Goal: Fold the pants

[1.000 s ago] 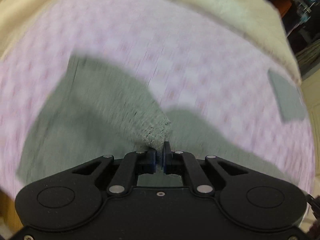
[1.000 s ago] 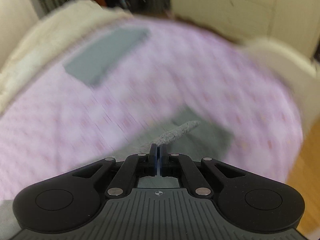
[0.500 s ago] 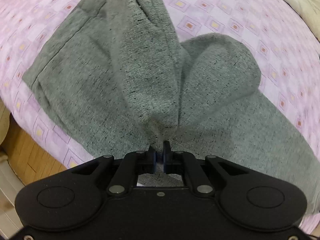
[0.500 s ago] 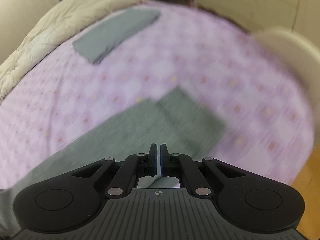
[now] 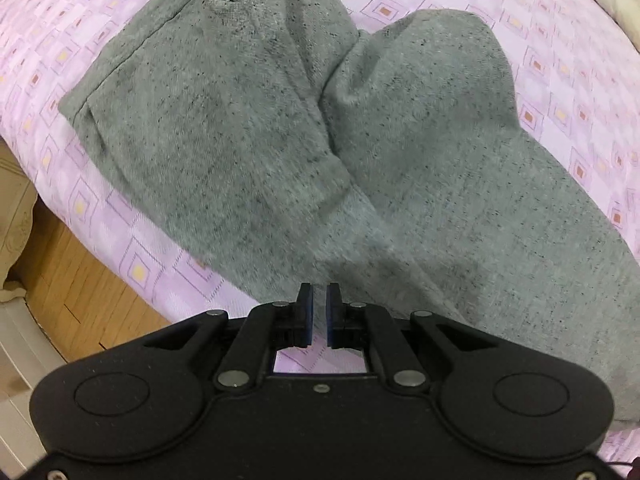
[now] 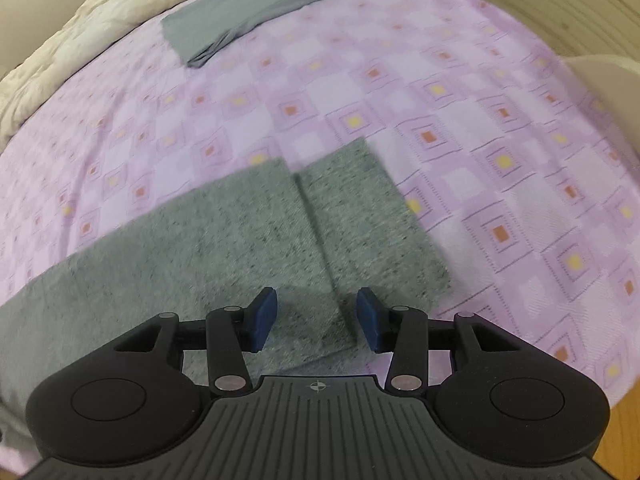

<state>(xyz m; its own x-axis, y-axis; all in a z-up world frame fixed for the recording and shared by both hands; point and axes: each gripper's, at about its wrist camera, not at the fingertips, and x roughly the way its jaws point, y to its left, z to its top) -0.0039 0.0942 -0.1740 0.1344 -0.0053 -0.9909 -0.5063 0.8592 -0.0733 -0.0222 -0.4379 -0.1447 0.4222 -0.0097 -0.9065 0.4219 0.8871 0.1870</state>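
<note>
In the left wrist view, the grey speckled knit pants (image 5: 280, 128) are seen bunched in two humps across the middle of the frame on the lilac bedsheet with small square motifs (image 5: 568, 92); the left gripper (image 5: 319, 304) is closed to a narrow slit with nothing between its jaws. In the right wrist view, the pants (image 6: 248, 236) lie flat at lower centre, and the right gripper (image 6: 317, 312) is opening above them, nothing being pinched. A folded grey garment (image 6: 256, 12) is seen at the upper left.

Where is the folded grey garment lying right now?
In the right wrist view, the folded grey garment lies top left on the purple bedsheet, beside the cream duvet, apart from the pants.
</note>
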